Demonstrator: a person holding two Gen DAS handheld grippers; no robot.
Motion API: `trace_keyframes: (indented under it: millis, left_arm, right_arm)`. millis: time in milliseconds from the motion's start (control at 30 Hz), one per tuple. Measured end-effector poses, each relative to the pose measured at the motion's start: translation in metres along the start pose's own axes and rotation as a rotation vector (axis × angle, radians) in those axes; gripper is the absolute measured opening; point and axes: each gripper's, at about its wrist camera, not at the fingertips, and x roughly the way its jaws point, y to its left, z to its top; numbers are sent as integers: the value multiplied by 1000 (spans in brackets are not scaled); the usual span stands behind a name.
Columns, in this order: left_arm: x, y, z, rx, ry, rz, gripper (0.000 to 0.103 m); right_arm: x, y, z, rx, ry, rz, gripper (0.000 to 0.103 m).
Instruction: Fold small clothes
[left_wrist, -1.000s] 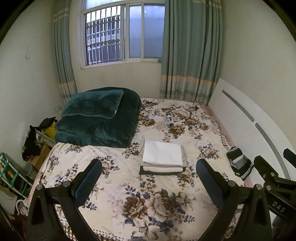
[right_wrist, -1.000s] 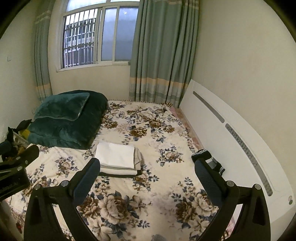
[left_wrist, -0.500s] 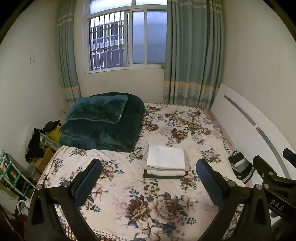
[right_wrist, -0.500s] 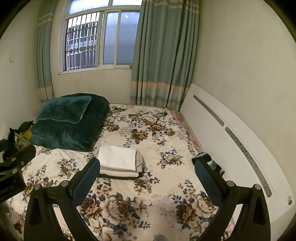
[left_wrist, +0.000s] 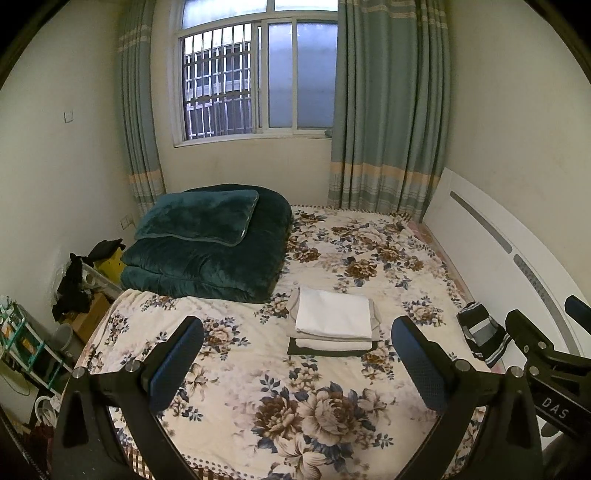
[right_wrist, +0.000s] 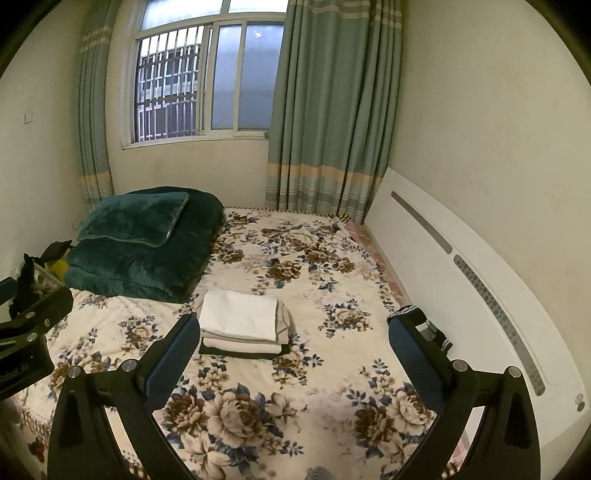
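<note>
A stack of folded clothes (left_wrist: 332, 323), white on top with beige and black pieces under it, lies in the middle of the floral bed (left_wrist: 258, 387); it also shows in the right wrist view (right_wrist: 242, 325). A dark striped garment (left_wrist: 482, 334) lies crumpled at the bed's right edge, partly hidden behind my right finger in the right wrist view (right_wrist: 430, 326). My left gripper (left_wrist: 297, 358) is open and empty, held above the near end of the bed. My right gripper (right_wrist: 295, 356) is open and empty beside it.
A folded dark green quilt with a pillow (left_wrist: 210, 243) sits at the bed's far left. A white headboard (left_wrist: 498, 258) runs along the right side. Clutter and a shelf (left_wrist: 22, 347) stand on the floor at left. A window and curtains are behind.
Both grippers have pulled back and tilted up, so the bed and the stack sit lower and farther in view. Nothing on the bed moved.
</note>
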Motion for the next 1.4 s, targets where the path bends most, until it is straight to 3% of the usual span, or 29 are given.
trace_keyframes:
  millis: [1400]
  left_arm:
    - [-17,5,0,-13,-10,34,103]
  right_arm:
    - [-11,21,-7,12,-11,29,103]
